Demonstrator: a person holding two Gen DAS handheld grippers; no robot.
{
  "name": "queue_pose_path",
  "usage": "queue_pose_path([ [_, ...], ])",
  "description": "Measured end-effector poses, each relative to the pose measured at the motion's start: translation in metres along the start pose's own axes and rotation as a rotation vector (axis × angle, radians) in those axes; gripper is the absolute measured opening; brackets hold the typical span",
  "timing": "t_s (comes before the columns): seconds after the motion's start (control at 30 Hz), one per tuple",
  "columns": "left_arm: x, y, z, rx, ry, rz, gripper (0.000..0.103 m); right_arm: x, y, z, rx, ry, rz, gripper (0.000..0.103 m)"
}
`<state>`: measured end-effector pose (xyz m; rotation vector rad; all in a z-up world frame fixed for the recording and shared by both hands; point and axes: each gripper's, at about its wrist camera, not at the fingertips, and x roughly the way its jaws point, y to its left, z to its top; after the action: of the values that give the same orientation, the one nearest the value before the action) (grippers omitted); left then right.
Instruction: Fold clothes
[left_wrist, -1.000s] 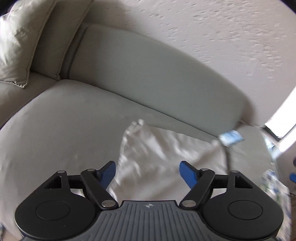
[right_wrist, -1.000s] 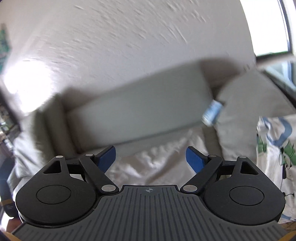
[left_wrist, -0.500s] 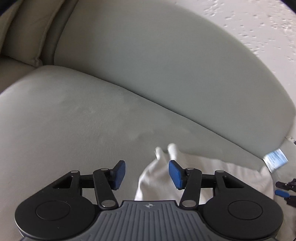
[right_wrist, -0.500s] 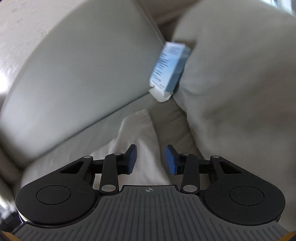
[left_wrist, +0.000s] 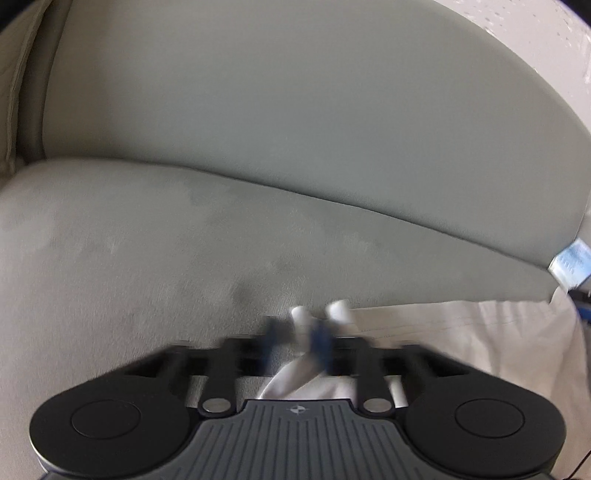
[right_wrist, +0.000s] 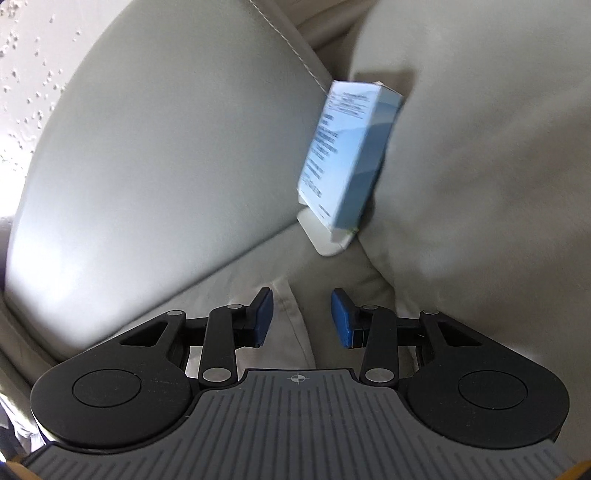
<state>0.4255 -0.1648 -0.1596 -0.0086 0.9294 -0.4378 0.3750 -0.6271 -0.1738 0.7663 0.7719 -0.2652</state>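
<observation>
A cream garment (left_wrist: 461, 332) lies flat on the grey sofa seat (left_wrist: 147, 258), close to the back cushion. Its left corner, with two white cord ends (left_wrist: 301, 314), runs between the blue pads of my left gripper (left_wrist: 295, 341); those pads are motion-blurred and pinched narrowly on the cloth. In the right wrist view the garment's right edge (right_wrist: 286, 332) lies under my right gripper (right_wrist: 302, 319), whose pads stand apart on either side of the hem without touching it.
A light blue box (right_wrist: 347, 147) is wedged upright between the sofa back cushion (right_wrist: 166, 166) and a grey pillow (right_wrist: 480, 147), just beyond the right gripper. The box (left_wrist: 572, 258) also shows at the left view's far right edge.
Both grippers came down toward the garment's far corners. The left pads narrowed from wide open onto the corner with the cords. The right gripper moved closer to the box, its gap about as before.
</observation>
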Motion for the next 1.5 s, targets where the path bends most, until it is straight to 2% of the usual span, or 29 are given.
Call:
queue_pose_path([
  [0.07,-0.001,-0.003,-0.002,0.029,-0.023,0.021,0.002,0.006,0.01,-0.002,-0.057,-0.001,-0.023,0.042],
  [0.1,-0.002,-0.005,-0.003,0.043,-0.038,0.031,0.002,0.008,0.016,-0.004,-0.1,0.0,-0.04,0.035],
  [0.13,-0.006,-0.005,-0.003,0.054,-0.071,0.038,0.002,0.011,0.023,-0.006,-0.143,0.001,-0.057,0.003],
  [0.2,-0.017,-0.004,0.0,0.065,-0.156,0.061,0.002,0.011,0.036,-0.01,-0.226,-0.026,-0.068,0.002],
  [0.23,-0.024,-0.004,0.002,0.064,-0.207,0.079,0.002,0.006,0.042,-0.014,-0.265,-0.06,-0.056,0.002],
  [0.3,-0.033,0.001,0.005,0.04,-0.302,0.148,0.002,-0.012,0.046,-0.019,-0.307,-0.259,-0.08,0.002],
  [0.37,-0.03,0.004,0.007,0.026,-0.341,0.212,0.002,-0.013,0.04,-0.018,-0.248,-0.333,-0.121,0.002],
  [0.43,-0.018,0.004,0.007,0.025,-0.322,0.232,0.004,-0.003,0.04,-0.021,-0.23,-0.35,-0.181,0.002],
  [0.5,-0.002,0.001,0.007,0.043,-0.277,0.281,0.005,0.008,0.046,-0.027,-0.273,-0.352,-0.257,0.002],
  [0.53,0.006,-0.001,0.006,0.055,-0.249,0.311,0.012,0.018,0.047,-0.027,-0.282,-0.32,-0.291,0.015],
  [0.57,0.005,-0.001,0.002,0.06,-0.231,0.34,0.019,0.026,0.045,-0.021,-0.271,-0.255,-0.308,0.021],
  [0.6,0.006,0.0,0.001,0.052,-0.232,0.353,0.024,0.029,0.043,-0.019,-0.262,-0.229,-0.304,0.031],
  [0.63,0.006,0.002,0.001,0.033,-0.249,0.36,0.04,0.03,0.042,-0.017,-0.254,-0.212,-0.296,0.033],
  [0.67,-0.003,0.006,0.001,0.002,-0.27,0.352,0.054,0.024,0.043,-0.016,-0.235,-0.226,-0.299,0.042],
  [0.7,-0.012,0.011,0.003,-0.031,-0.296,0.341,0.057,0.017,0.044,-0.014,-0.215,-0.247,-0.304,0.048],
  [0.77,-0.033,0.019,0.007,-0.088,-0.337,0.322,0.064,-0.009,0.043,-0.013,-0.154,-0.321,-0.249,0.049],
  [0.83,-0.058,0.026,0.01,-0.138,-0.37,0.304,0.064,-0.04,0.043,-0.011,-0.099,-0.373,-0.195,0.049],
  [0.97,-0.127,0.025,0.008,-0.169,-0.384,0.204,0.066,-0.117,0.058,-0.015,-0.072,-0.436,-0.109,0.049],
  [1.1,-0.204,0.007,-0.014,-0.128,-0.324,0.108,0.069,-0.204,0.084,-0.033,-0.117,-0.452,-0.061,0.05],
  [1.17,-0.232,-0.006,-0.031,-0.083,-0.266,0.061,0.069,-0.245,0.084,-0.029,-0.149,-0.446,-0.068,0.052],
  [1.23,-0.263,-0.017,-0.052,-0.038,-0.212,0.017,0.07,-0.284,0.088,-0.045,-0.164,-0.433,-0.065,0.052],
  [1.33,-0.276,-0.036,-0.1,0.009,-0.16,-0.03,0.076,-0.339,0.085,-0.085,-0.193,-0.407,-0.027,0.058],
  [1.43,-0.29,-0.055,-0.148,0.057,-0.107,-0.076,0.077,-0.385,0.077,-0.144,-0.222,-0.307,0.013,0.059],
  [1.5,-0.299,-0.068,-0.179,0.088,-0.072,-0.107,0.077,-0.392,0.068,-0.175,-0.224,-0.219,0.038,0.059],
])
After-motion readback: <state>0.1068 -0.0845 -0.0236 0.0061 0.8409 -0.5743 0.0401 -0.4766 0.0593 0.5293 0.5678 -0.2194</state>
